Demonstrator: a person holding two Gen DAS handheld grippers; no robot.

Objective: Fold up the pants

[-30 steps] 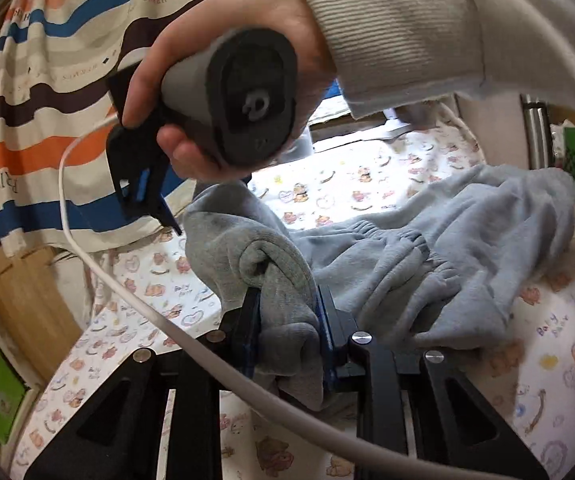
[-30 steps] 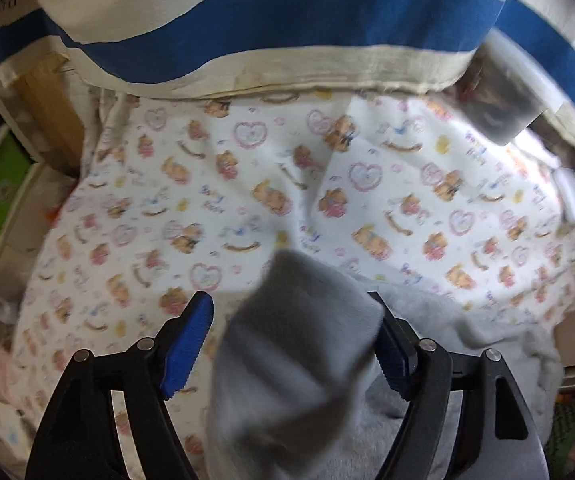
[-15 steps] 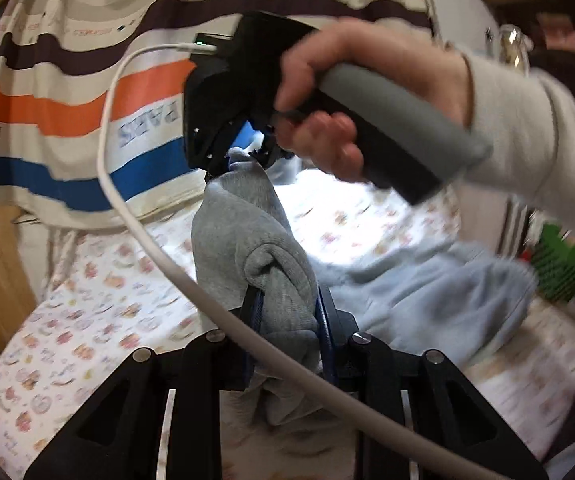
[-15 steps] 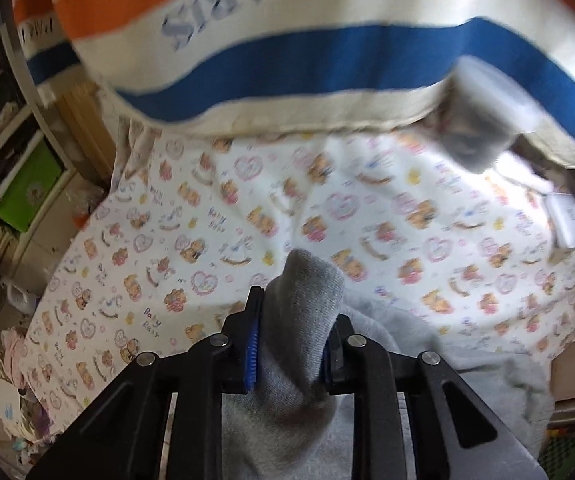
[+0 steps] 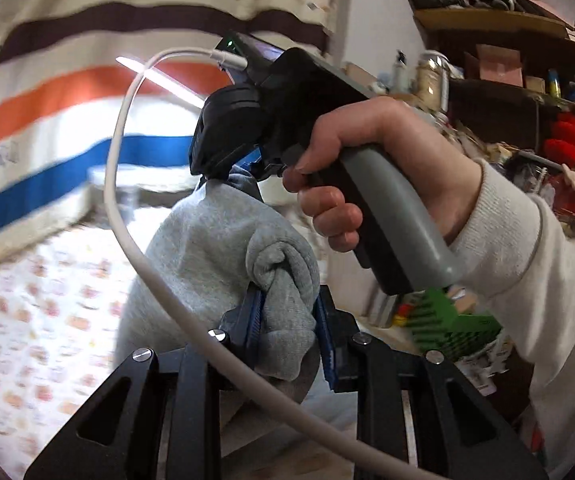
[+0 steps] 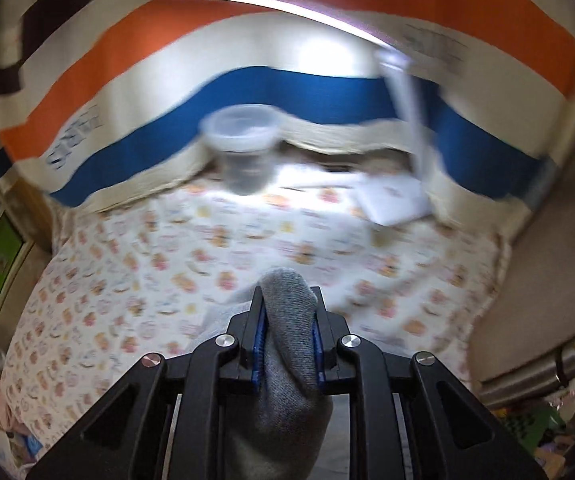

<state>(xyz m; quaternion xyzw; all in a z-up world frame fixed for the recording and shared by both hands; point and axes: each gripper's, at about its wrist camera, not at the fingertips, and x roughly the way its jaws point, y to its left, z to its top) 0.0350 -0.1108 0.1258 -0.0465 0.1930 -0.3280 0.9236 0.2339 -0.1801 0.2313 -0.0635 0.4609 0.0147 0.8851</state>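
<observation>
The grey sweatpants (image 5: 207, 240) hang lifted above the bear-print sheet (image 5: 27, 300). My left gripper (image 5: 287, 312) is shut on a bunched fold of them, the cloth bulging between its blue pads. In the left wrist view a hand (image 5: 367, 168) holds my right gripper (image 5: 227, 176) higher up, clamped on another part of the same pants. In the right wrist view the jaws of my right gripper (image 6: 287, 320) are closing, and its pads press a thick fold of the pants (image 6: 287, 364). The rest of the garment is hidden below both grippers.
A striped blanket (image 6: 327, 88) hangs behind the sheet (image 6: 127, 280). A lidded plastic tub (image 6: 243, 148) and a white lamp (image 6: 407, 92) stand at the back. A steel flask (image 6: 535, 372) lies right. Shelves with clutter (image 5: 527, 80) and a green crate (image 5: 447, 324) stand right. A white cable (image 5: 127, 220) crosses the left wrist view.
The right jaws have closed on the pants. Both grippers have risen with the cloth, lifting it off the sheet, and the left view has swung towards the shelves.
</observation>
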